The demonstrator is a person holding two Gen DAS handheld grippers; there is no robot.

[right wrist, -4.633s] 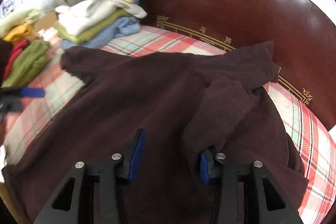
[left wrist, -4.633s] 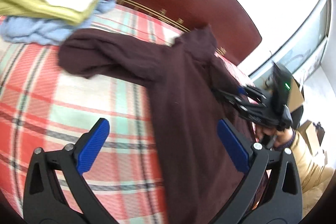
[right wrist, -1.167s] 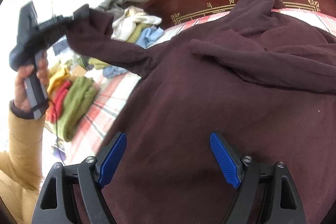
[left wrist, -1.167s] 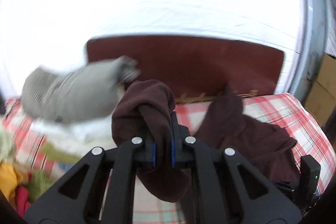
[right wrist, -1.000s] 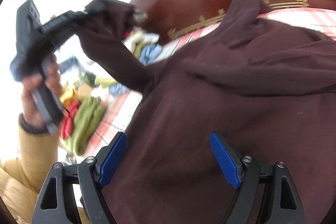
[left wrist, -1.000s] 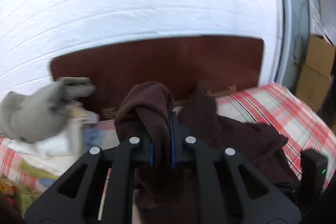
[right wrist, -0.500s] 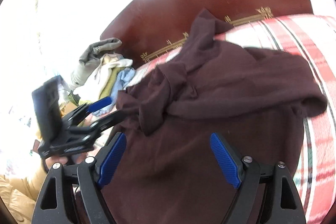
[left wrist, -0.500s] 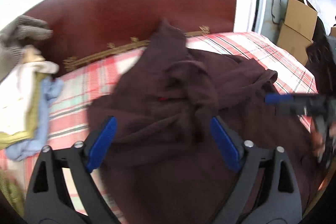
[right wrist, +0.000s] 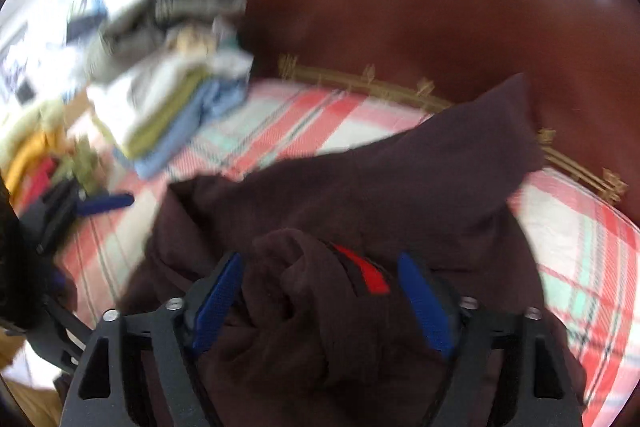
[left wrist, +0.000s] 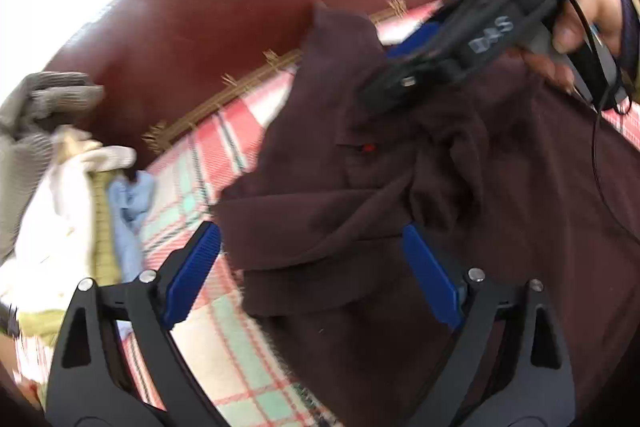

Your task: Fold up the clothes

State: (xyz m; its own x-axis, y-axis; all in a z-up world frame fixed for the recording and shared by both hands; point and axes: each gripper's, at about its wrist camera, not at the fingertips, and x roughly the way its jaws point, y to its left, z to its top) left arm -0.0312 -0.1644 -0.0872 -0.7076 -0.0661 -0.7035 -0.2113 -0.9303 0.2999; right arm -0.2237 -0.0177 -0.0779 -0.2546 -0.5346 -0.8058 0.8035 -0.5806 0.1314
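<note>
Two grippers: both in view, each held in a person's hand
Garment: dark maroon sweater (left wrist: 460, 219) spread on the plaid bedsheet (left wrist: 224, 331), collar end up against the wooden headboard (left wrist: 224, 27)
Sleeve: one sleeve lies folded across the chest of the sweater, bunched near the middle
Red mark: small red patch (right wrist: 366, 273) on the fabric, seen in both views
Left gripper (left wrist: 312, 275): jaws spread wide, released; blue pads sit either side of the folded sleeve edge, not pressing it
Right gripper (right wrist: 320, 301): jaws have just been closing, part way in; a bunched lump of sweater fabric sits between the blue pads, but the picture is blurred and contact with the pads is not clear
Right gripper, left view: it hangs over the sweater's upper chest, and the person's hand (left wrist: 580, 15) wraps its handle
Left gripper, right view: small at far left edge over the sheet, blurred
Clothes pile (right wrist: 172, 107): stacked white, olive and light blue items with a grey one on top, at the headboard, well apart from the sweater
More clothes: yellow, red and green bits at the far left of the right view, blurred
</note>
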